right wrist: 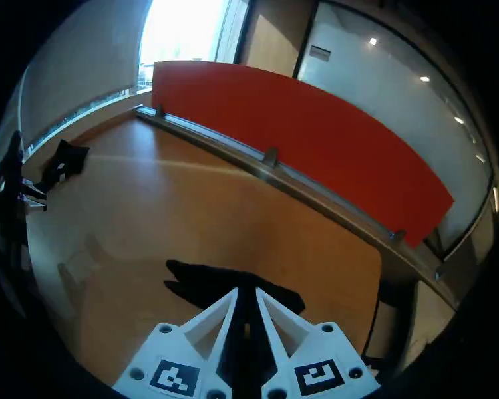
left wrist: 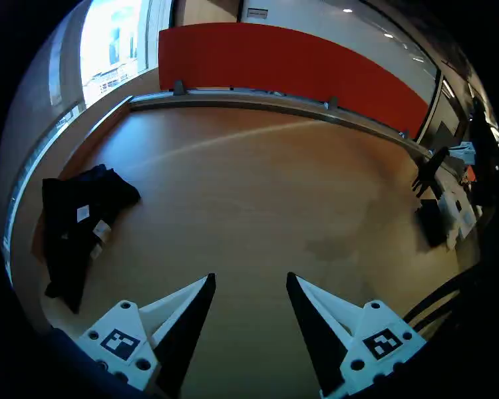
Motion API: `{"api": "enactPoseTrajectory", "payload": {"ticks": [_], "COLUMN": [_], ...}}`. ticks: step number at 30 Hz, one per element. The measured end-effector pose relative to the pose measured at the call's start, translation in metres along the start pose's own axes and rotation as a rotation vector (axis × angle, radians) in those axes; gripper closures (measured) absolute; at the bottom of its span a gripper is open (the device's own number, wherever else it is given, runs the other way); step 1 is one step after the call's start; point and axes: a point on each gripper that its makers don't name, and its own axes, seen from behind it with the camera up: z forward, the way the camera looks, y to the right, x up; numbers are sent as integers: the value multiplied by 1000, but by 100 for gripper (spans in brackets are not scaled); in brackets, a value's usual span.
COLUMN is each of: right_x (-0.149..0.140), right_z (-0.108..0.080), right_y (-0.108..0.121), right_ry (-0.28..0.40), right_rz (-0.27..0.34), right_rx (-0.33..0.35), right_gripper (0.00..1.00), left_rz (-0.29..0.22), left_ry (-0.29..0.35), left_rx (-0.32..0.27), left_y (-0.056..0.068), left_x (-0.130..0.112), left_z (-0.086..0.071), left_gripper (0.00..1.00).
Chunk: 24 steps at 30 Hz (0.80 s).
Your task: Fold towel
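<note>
Where the wooden table (left wrist: pixel 263 186) spreads pale and bare across the left gripper view, you hold your left gripper (left wrist: pixel 249 276) low at the bottom of the frame, level and pointing straight across the tabletop. Its two white fingers (left wrist: pixel 183 312) stand wide apart, released, with only bare wood between the dark pads. Behind the far edge of the table a long red divider (left wrist: pixel 283 60) curves along the top of the frame, and a bright window (left wrist: pixel 113 46) sits in the upper left.

In the right gripper view the same red divider (right wrist: pixel 303 133) runs from the upper left down to the right, and the table (right wrist: pixel 150 213) fills the middle. You hold your right gripper (right wrist: pixel 246 290) at the bottom centre, angled down towards the wood, its fingers drawn nearly together and clenched on the towel (right wrist: pixel 203 279). That towel is black and lies crumpled on the table just ahead of the fingertips, with a ragged, pointed edge spreading to the left and a rounder lobe to the right.

A separate heap of dark cloth (left wrist: pixel 70 246) lies at the left of the left gripper view, near the table's edge, bunched, with small white tags (left wrist: pixel 83 213) on it. It also shows, far smaller, at the upper left of the right gripper view (right wrist: pixel 63 163).
</note>
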Motion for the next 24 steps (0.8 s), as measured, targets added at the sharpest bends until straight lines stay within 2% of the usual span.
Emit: {"api": "enactPoseTrajectory", "payload": {"ticks": [9,18,24], "right_x": [-30,-48,-61], "right_z": [-6,-7,-16], "right_y": [31,40,39], "right_ry": [-30,-43,-54], "right_rz": [38,57,65], "right_rx": [-18,-22,-24], "right_gripper": [97,97,97], "left_rz": [16,31,43], "left_ry": [-6,-7,-6], "left_rx": [4,0,-7], "left_y": [12,23,29], "left_x": [0,3,4], "left_z": [-1,-2,-2], "left_gripper": [22,22,22]}}
